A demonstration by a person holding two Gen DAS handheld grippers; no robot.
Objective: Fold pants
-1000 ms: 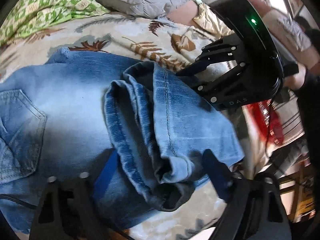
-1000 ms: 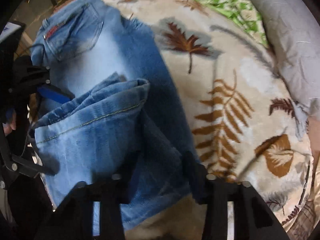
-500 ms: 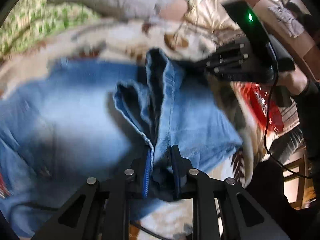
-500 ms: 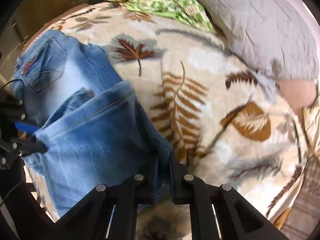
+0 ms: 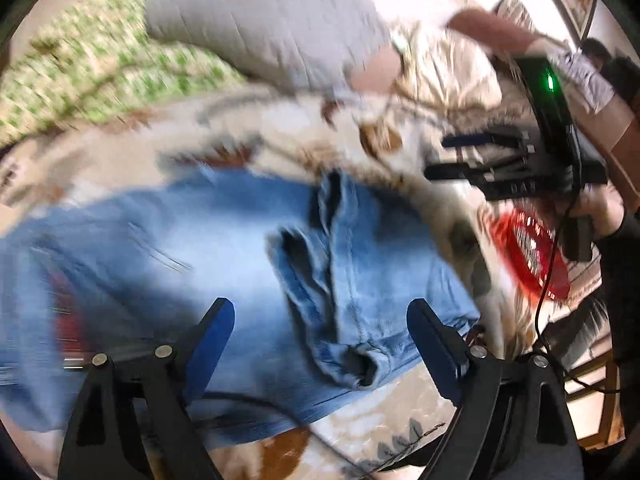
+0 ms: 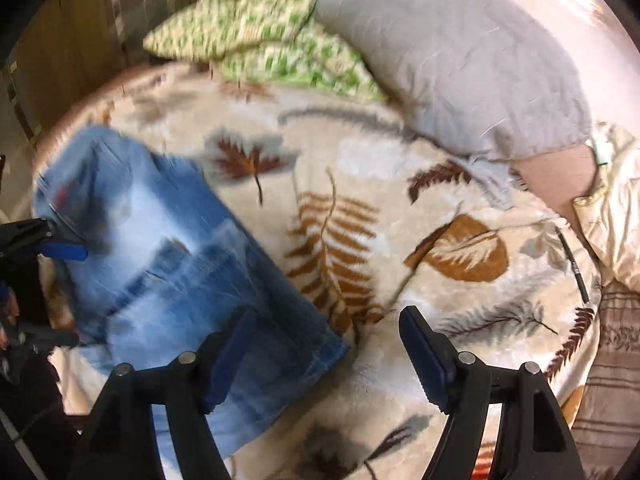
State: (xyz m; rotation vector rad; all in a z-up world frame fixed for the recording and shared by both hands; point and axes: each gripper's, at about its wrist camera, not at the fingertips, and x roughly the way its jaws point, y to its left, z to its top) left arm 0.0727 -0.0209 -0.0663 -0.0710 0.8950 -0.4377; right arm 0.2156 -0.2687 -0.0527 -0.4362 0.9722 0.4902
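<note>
The light blue jeans (image 5: 224,256) lie folded on the leaf-print blanket (image 6: 400,216), with the leg cuffs (image 5: 340,280) laid over the upper part. My left gripper (image 5: 320,332) is open just above the near edge of the cuffs and holds nothing. My right gripper (image 6: 324,344) is open above the jeans' corner (image 6: 256,320) and the blanket, also empty. The right gripper also shows in the left wrist view (image 5: 460,156), raised at the far right. The left gripper shows at the left edge of the right wrist view (image 6: 52,240). Both views are motion-blurred.
A grey pillow (image 6: 452,64) and a green patterned pillow (image 6: 260,40) lie at the head of the bed. A person in a cream top (image 6: 616,200) lies at the right. A red basket (image 5: 532,256) stands beside the bed. A wooden wall (image 6: 60,48) is at the left.
Both grippers were shut on the jeans' cuffs half a second ago; both have opened, let go and pulled back. The cuffs now rest on the jeans.
</note>
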